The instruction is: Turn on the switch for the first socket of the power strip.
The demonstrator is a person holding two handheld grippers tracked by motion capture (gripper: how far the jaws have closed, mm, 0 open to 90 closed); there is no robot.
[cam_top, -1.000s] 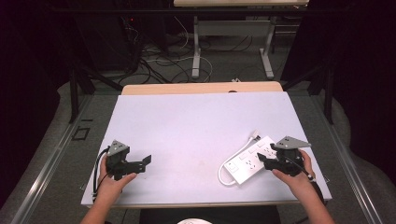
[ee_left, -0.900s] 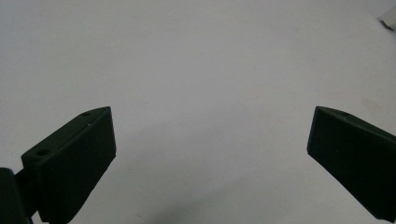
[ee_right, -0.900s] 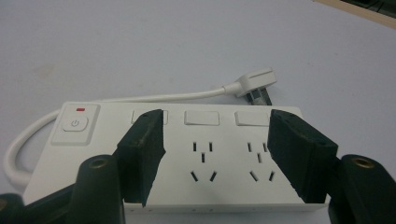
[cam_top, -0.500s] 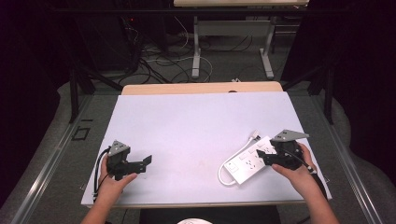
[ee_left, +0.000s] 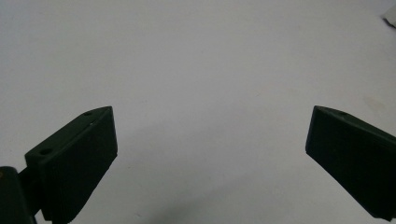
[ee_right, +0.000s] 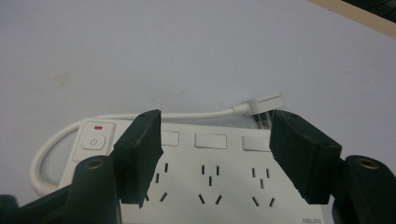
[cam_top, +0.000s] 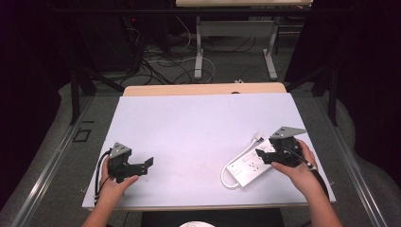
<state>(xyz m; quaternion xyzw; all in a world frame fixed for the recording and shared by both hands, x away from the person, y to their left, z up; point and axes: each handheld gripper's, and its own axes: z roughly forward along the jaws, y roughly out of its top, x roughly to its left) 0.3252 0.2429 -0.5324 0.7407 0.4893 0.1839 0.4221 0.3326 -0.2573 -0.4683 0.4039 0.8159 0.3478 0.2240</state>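
Observation:
A white power strip lies at an angle on the right side of the white table top, its cord looped at the near end and its plug resting by the far end. My right gripper hovers just above the strip, jaws open. In the right gripper view the strip shows several sockets and a power button, and the right gripper straddles it without touching; the plug lies beyond. My left gripper rests open at the near left, and in its own view the left gripper holds nothing.
A wooden strip runs along the table's far edge. Beyond it, on the floor, are cables and the legs of another table. The table's near edge lies just behind both hands.
My right gripper has shifted slightly away from the person and risen a little over the power strip. The left gripper and the strip have stayed put.

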